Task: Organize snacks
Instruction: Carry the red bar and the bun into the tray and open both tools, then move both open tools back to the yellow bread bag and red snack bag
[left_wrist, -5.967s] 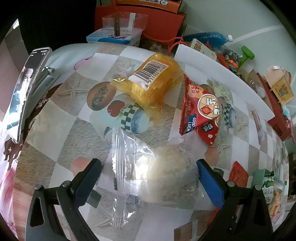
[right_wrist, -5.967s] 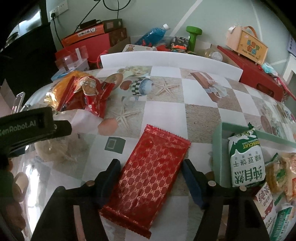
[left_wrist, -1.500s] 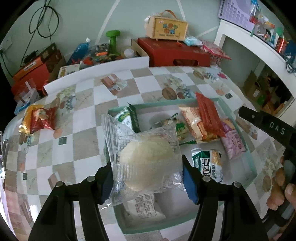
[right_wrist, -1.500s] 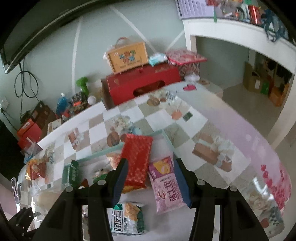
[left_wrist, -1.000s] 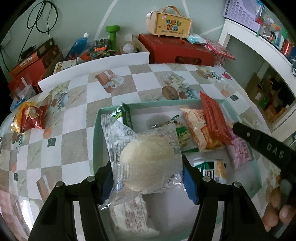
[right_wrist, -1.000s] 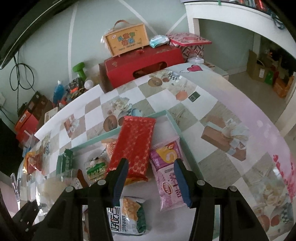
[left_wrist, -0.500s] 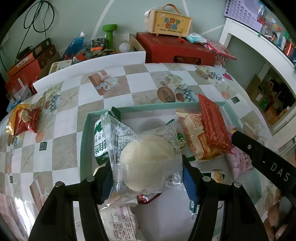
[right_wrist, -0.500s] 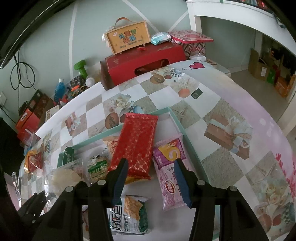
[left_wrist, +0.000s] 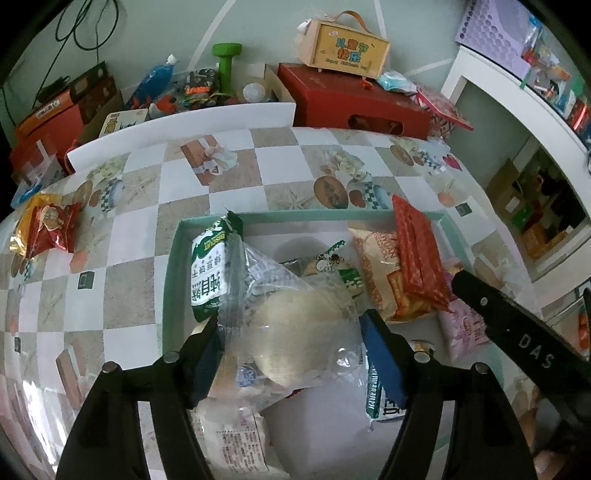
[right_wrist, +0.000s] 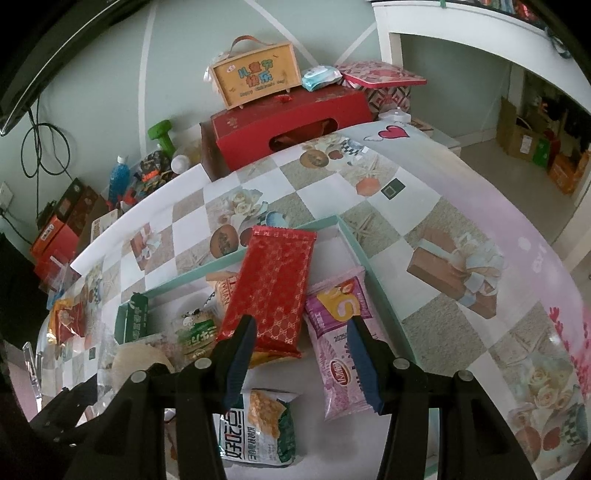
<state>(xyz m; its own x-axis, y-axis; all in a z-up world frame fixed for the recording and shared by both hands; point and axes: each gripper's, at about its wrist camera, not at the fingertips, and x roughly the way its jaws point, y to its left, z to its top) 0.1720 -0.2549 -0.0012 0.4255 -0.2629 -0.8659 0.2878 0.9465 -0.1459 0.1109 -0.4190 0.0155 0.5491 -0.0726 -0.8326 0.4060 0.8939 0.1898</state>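
A clear bag with a pale round bun (left_wrist: 295, 332) hangs tilted between the jaws of my left gripper (left_wrist: 290, 326), just above the mint-green tray (left_wrist: 170, 280). Those jaws are opening. The right pad (left_wrist: 380, 354) stands clear of the bag, and the bag sags onto the snacks below. The same bun bag (right_wrist: 136, 362) shows at the lower left of the right wrist view. My right gripper (right_wrist: 300, 325) hovers partly open over the tray's (right_wrist: 365, 266) right half and holds nothing. The red patterned packet (right_wrist: 273, 284) lies flat on other snacks beyond its fingertips.
The tray holds a green biscuit pack (left_wrist: 208, 273), an orange bag (left_wrist: 376, 258), a purple packet (right_wrist: 340, 343) and more. Red and yellow snack bags (left_wrist: 44, 225) lie on the table at far left. A red box (left_wrist: 354, 103) and a white board (left_wrist: 177, 125) border the back.
Six seconds ago both packets lay on the table; now they are at the tray. In the last half second the left jaws have spread and the bun bag has tipped and sagged.
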